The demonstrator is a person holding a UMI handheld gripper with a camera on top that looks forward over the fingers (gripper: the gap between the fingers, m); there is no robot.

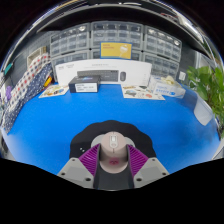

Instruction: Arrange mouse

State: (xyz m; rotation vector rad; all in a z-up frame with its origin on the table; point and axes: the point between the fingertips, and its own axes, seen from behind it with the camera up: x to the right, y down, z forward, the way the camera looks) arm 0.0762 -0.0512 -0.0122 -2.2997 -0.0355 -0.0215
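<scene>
A beige computer mouse (113, 148) sits between my gripper's (112, 160) two fingers, its nose pointing away from me. The purple pads (92, 158) press against both of its sides. The mouse is held over a dark grey round-edged mouse mat (112, 130) that lies on the blue table (60, 125). I cannot tell if the mouse touches the mat or hangs just above it.
At the far side of the table stand a white board (100, 72), a dark box (88, 80), papers (140, 92) and small items. Shelves with bins (115, 40) line the back wall. A green plant (210, 90) stands off to one side.
</scene>
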